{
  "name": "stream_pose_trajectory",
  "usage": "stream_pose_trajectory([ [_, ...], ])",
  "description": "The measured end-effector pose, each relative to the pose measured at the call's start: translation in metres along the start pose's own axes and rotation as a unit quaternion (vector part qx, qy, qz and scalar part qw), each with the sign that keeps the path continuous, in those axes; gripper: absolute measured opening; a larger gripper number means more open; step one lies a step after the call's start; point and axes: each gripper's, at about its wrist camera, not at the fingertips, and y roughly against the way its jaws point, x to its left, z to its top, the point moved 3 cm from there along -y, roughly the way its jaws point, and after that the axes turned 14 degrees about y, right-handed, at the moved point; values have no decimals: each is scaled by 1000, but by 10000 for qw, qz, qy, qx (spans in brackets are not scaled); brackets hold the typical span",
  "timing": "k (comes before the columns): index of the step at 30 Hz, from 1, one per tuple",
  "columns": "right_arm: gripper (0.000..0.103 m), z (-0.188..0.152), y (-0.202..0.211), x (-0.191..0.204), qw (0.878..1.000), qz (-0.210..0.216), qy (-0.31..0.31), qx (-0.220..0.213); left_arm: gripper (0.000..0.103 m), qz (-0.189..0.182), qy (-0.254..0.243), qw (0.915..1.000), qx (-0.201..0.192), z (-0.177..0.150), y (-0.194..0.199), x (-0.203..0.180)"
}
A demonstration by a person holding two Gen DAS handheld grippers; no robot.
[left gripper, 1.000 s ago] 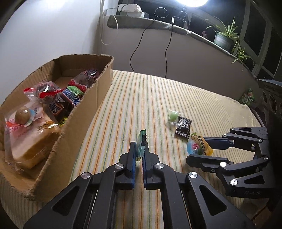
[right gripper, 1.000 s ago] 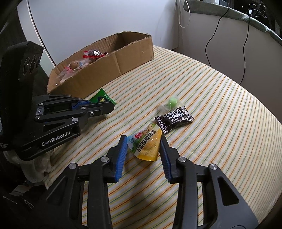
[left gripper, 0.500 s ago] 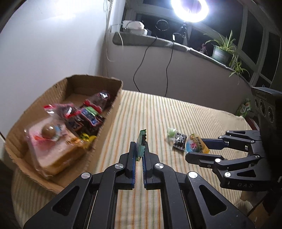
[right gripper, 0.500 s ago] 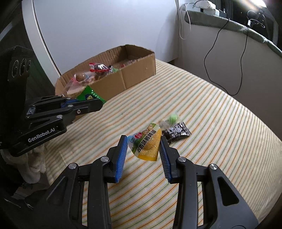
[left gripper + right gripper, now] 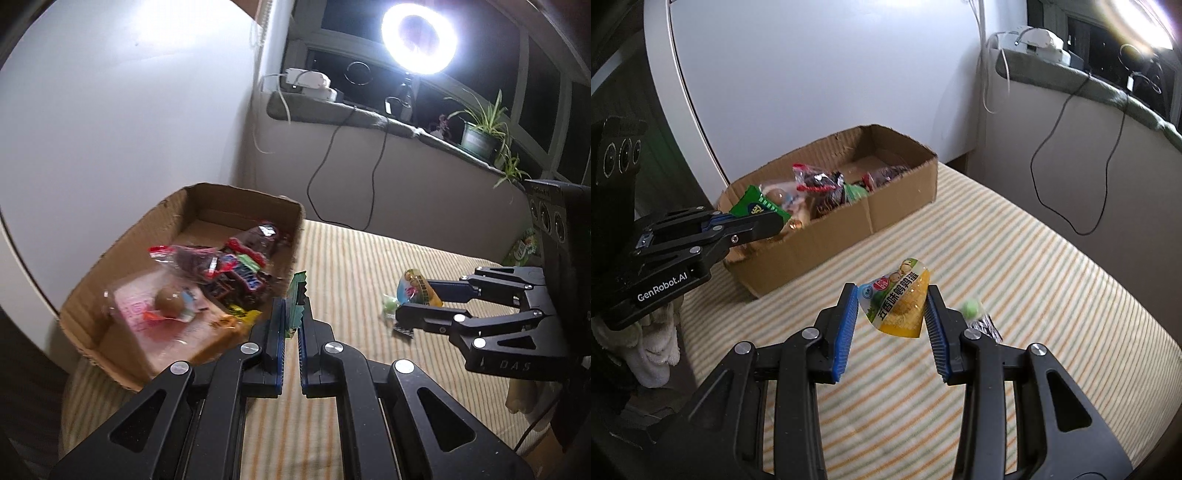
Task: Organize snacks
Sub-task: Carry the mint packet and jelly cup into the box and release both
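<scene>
left gripper [image 5: 291, 325] clenched on a flat green sachet [image 5: 296, 295], held edge-up between the blue pads. compared with a second ago i've carried it up off the striped bedspread [image 5: 1052, 258] and over toward the cardboard box [image 5: 886, 206]; from the right wrist view the sachet [image 5: 757, 206] now sits at the box's near corner, level with the rim, against the snacks inside. whether it is fully past the wall i cannot tell.

right gripper [image 5: 892, 314] grasping a yellow egg pouch [image 5: 897, 302], pinched by its sides. a second ago it lay on the cover between the pads; now it hangs clear of the fabric, well above it. so both picks have taken, and both loads are in the air.

left behind on the bedspread, toward its right edge: a green candy [image 5: 971, 308] and a dark wrapper [image 5: 988, 326], touching or nearly so, blurred here.

box already holds a bread pack with a brown ball on top, a red-ended bag and a chocolate bar; its far end shows bare cardboard.

judgement: transport phase. next is to let go of the sachet once over the box, then bring the pouch across. two items remain after that.

risk: pouch grip looks shallow, could slip in transit.
</scene>
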Motion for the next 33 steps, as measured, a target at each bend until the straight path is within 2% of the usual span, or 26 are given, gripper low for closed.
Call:
stream_pose_trajectory([
  [18,38,70,-42,17,9990,92,437,-83,5,464,388,9976,-324,27,8,65],
  [33,38,104,-85,18,9985,172,516,-2,5,734,468,9955,-386,35,0,85],
])
